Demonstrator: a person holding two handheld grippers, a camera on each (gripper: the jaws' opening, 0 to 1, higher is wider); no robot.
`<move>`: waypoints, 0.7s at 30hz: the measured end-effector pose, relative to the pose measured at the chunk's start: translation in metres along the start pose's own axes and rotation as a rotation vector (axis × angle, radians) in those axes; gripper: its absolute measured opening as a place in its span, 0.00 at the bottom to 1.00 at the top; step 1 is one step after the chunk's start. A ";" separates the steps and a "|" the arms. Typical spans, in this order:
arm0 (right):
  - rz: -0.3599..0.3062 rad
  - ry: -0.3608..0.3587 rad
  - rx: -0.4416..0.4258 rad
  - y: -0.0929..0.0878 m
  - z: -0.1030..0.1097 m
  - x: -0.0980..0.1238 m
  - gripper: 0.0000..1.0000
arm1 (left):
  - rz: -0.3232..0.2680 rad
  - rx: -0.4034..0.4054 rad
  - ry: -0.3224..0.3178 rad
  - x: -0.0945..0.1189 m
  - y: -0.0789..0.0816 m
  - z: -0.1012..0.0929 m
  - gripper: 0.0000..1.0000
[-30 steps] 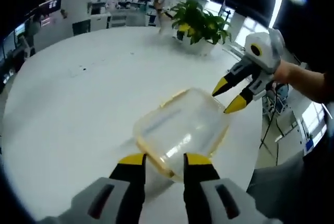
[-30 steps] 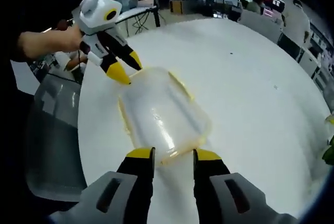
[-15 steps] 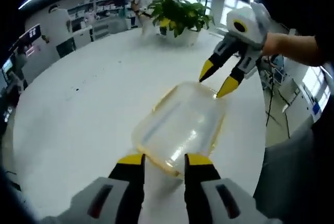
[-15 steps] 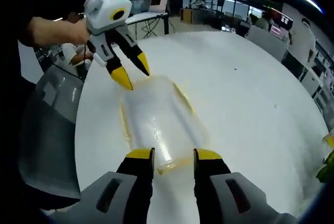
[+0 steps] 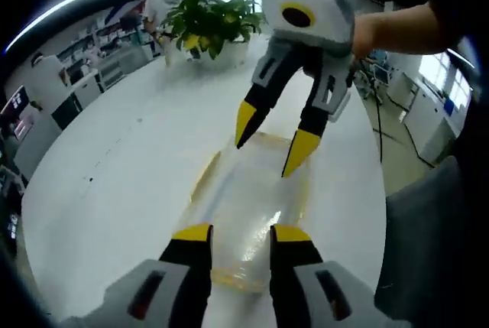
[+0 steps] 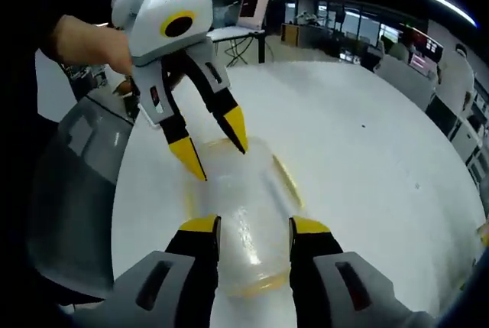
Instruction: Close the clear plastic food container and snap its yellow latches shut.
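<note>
Both grippers (image 5: pixel 240 233) (image 6: pixel 254 225), jaws parted, face opposite ends of the container (image 5: pixel 252 206).

Both grippers nearer, flanking container (image 5: pixel 248 217).

My left tongs (image 5: pixel 238 234) cover the near end of the clear container (image 5: pixel 252 198), so I cannot tell the state of the latch there. In the right gripper view, my right tongs (image 6: pixel 254 226) hide the near end likewise. The yellow latches (image 6: pixel 286 181) along the sides are blurred; whether snapped or loose, I cannot tell. The lid's seating is unclear through the glare. A person (image 5: pixel 162 3) behind the far plant (image 5: pixel 208 24) is too small to make out.
</note>
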State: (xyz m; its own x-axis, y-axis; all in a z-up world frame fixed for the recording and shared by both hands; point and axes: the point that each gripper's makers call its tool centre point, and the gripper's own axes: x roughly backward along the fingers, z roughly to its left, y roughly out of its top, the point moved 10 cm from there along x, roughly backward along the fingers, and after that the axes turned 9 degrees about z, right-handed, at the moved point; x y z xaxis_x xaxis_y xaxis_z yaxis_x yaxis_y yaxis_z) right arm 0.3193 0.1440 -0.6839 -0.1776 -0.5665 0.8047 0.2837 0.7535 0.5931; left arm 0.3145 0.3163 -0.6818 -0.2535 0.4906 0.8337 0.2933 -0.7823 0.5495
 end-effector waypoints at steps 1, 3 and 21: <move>-0.005 0.005 0.003 0.002 0.001 -0.001 0.34 | -0.002 -0.005 -0.004 0.000 0.001 0.000 0.23; -0.006 0.012 0.015 0.004 0.003 -0.003 0.35 | -0.001 -0.014 -0.009 -0.001 0.002 0.001 0.24; 0.016 0.044 0.105 0.012 -0.003 -0.012 0.35 | 0.009 -0.103 -0.065 -0.009 0.013 -0.006 0.25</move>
State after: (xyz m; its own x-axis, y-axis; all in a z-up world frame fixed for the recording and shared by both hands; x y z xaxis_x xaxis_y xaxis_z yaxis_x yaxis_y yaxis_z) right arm 0.3281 0.1591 -0.6863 -0.1316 -0.5667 0.8133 0.1858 0.7918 0.5818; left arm 0.3153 0.2992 -0.6825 -0.1896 0.5048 0.8421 0.1982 -0.8204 0.5364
